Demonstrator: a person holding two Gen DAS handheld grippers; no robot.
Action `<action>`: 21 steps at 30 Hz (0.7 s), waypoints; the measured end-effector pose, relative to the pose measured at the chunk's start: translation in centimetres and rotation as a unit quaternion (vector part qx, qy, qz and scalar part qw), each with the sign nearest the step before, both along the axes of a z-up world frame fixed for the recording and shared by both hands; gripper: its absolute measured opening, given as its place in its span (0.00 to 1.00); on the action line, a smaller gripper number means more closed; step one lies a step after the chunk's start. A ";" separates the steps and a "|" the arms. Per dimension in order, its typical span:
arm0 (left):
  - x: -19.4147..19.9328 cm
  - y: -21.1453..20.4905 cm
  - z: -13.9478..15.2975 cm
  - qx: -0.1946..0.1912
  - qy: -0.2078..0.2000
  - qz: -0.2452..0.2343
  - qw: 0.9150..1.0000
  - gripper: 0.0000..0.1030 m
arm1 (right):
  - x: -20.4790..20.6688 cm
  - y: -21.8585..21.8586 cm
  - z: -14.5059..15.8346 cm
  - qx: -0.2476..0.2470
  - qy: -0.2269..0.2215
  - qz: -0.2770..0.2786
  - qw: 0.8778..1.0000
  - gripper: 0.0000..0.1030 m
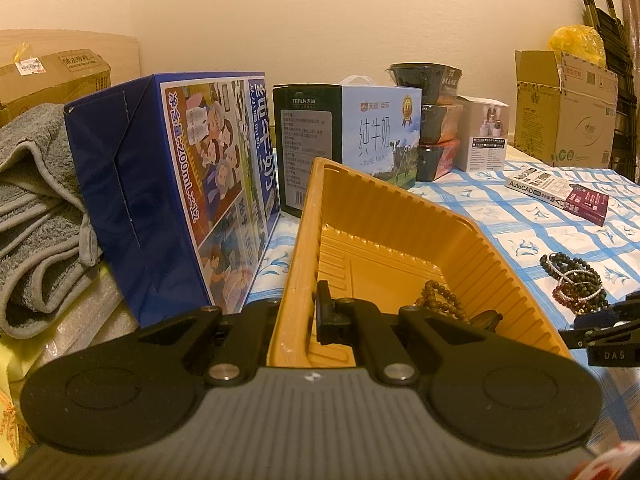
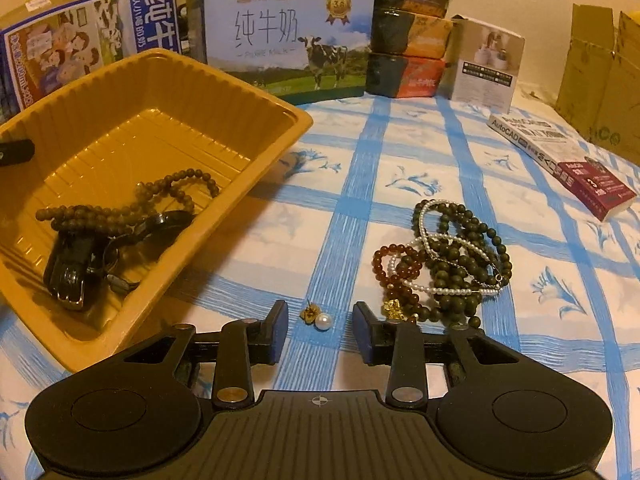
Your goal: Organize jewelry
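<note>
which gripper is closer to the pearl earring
Right. The right gripper has the pearl earring between its open fingertips on the cloth. The left gripper is shut on the tray rim, off to the earring's left.

In the left wrist view the near wall of the ribbed yellow plastic tray (image 1: 404,216) drops behind the black left gripper (image 1: 316,316), whose right-hand finger is largely hidden inside the tray, and only part of the brown bead string (image 1: 440,300) shows above it. At the right edge of that frame the black right gripper (image 1: 608,328) is cut off, its fingertips unseen. In the right wrist view the small gold piece (image 2: 309,313) beside the white pearl (image 2: 323,322) is too small to identify, and the brown cardboard box (image 2: 600,76) at upper right is cropped.
</note>
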State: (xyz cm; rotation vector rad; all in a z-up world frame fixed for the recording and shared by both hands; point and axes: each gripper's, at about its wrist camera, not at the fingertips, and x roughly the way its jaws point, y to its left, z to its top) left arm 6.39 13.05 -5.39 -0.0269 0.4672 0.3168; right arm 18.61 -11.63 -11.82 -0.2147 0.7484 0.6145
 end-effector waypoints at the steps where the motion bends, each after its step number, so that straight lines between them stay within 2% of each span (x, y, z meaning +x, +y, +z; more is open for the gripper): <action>1: 0.0 0.0 0.0 0.001 0.000 0.000 1.000 0.04 | 0.0 0.0 0.0 0.003 0.002 0.005 1.000 0.22; 2: 0.0 0.0 0.0 0.001 0.000 0.000 1.000 0.04 | 0.0 0.1 0.0 0.003 0.003 0.007 1.000 0.13; 3: 0.0 0.0 0.0 0.000 0.000 0.000 1.000 0.04 | -0.1 0.3 0.0 -0.001 0.002 0.007 1.000 0.12; 10: 0.0 0.0 0.0 0.001 0.000 0.000 1.000 0.04 | -0.6 -0.1 1.2 0.026 0.006 -0.012 1.000 0.12; 14: 0.1 -0.1 0.0 0.001 -0.002 -0.001 1.000 0.04 | -1.1 -0.6 4.2 0.088 0.008 -0.016 0.996 0.12; 18: 0.1 -0.2 0.1 0.002 -0.002 -0.002 1.000 0.04 | -2.2 0.8 7.5 0.142 0.003 0.027 0.989 0.12; 21: 0.1 -0.3 0.1 0.002 -0.001 -0.001 1.000 0.04 | -3.1 2.9 8.7 0.166 0.013 0.074 0.983 0.12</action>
